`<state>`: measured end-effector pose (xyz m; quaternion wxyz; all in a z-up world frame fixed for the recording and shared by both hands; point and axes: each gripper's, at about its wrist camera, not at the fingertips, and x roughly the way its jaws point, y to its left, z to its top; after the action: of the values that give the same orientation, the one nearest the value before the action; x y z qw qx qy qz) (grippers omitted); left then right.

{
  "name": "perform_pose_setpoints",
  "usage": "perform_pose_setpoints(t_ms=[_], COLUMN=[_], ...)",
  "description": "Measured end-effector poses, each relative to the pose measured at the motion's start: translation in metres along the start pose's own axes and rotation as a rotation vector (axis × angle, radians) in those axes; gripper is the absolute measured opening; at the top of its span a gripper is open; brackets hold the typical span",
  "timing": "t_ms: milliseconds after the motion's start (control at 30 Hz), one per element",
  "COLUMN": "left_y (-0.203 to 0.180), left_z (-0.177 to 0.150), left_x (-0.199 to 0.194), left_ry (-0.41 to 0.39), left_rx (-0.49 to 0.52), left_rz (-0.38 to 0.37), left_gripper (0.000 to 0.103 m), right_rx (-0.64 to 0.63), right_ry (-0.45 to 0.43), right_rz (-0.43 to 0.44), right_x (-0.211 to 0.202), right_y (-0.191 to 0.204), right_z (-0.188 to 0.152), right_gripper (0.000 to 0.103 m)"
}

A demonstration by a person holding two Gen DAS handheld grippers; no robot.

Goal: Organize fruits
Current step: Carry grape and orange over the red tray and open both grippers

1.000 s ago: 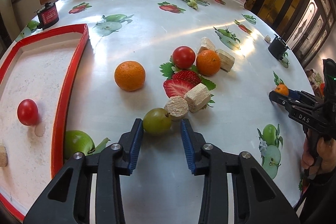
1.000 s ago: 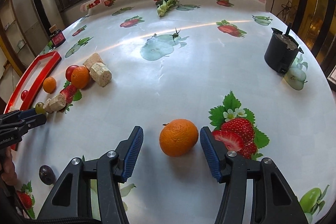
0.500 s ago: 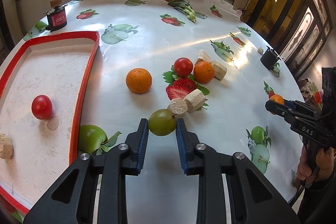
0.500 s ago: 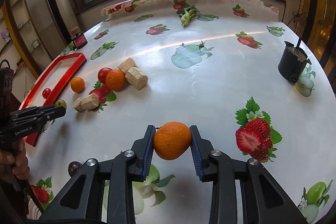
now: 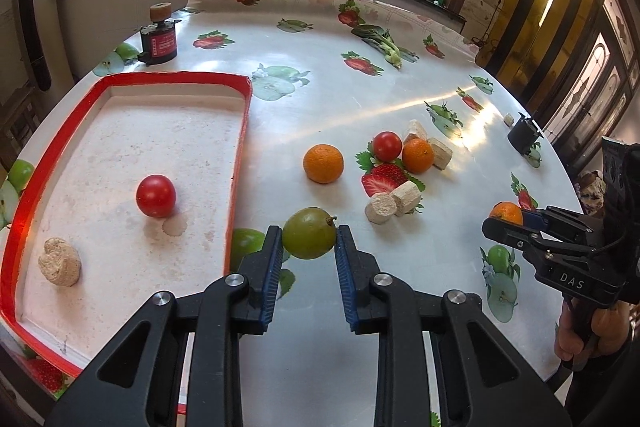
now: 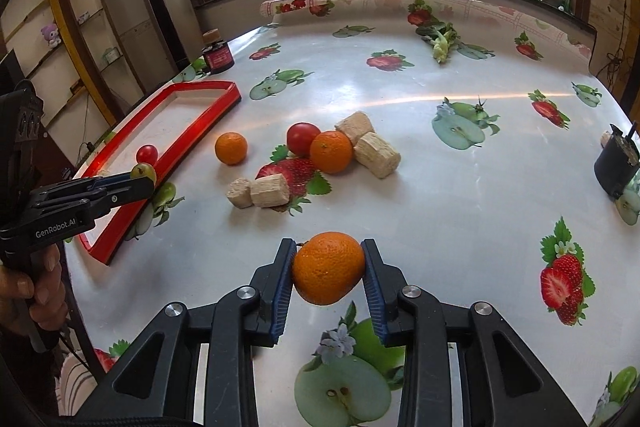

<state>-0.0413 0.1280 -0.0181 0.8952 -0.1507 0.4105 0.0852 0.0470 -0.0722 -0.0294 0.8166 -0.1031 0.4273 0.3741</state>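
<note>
My left gripper (image 5: 308, 241) is shut on a green fruit (image 5: 309, 233) and holds it above the table, just right of the red-rimmed tray (image 5: 239, 131). The tray holds a red tomato (image 5: 155, 195) and a beige chunk (image 5: 60, 261). My right gripper (image 6: 327, 267) is shut on an orange (image 6: 328, 267), lifted over the table; it also shows in the left wrist view (image 5: 506, 214). On the table lie an orange (image 5: 323, 163), a tomato (image 5: 387, 145) and another orange (image 5: 417, 155).
Several beige cork-like blocks (image 5: 394, 202) lie among the fruit. A dark jar (image 5: 159, 41) stands behind the tray, a black cup (image 6: 616, 167) at the far right. A leafy green vegetable (image 6: 440, 41) lies at the back. The tablecloth has printed fruit pictures.
Both grippers closed on their fruit and lifted. The left one moved with the green fruit toward the tray; the right one raised the orange and pulled back.
</note>
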Motion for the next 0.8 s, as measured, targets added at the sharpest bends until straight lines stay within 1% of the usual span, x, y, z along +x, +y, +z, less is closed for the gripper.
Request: perform_pose_setpoints(t_ms=[300, 800], left_y=[0.027, 0.061], left_z=[-0.001, -0.003], left_x=[-0.016, -0.025], left_ry=[-0.023, -0.036], left_rx=[-0.035, -0.091], left_rz=[0.056, 0.090], left_gripper=[0.024, 0.024], right_rx=[-0.056, -0.148], right_ry=[0.011, 0.021], right_rz=[0.058, 0.114], right_x=[0.012, 0.029], right_y=[0.034, 0.082], right_z=[0.013, 0.035], right_gripper=[0.034, 0.033])
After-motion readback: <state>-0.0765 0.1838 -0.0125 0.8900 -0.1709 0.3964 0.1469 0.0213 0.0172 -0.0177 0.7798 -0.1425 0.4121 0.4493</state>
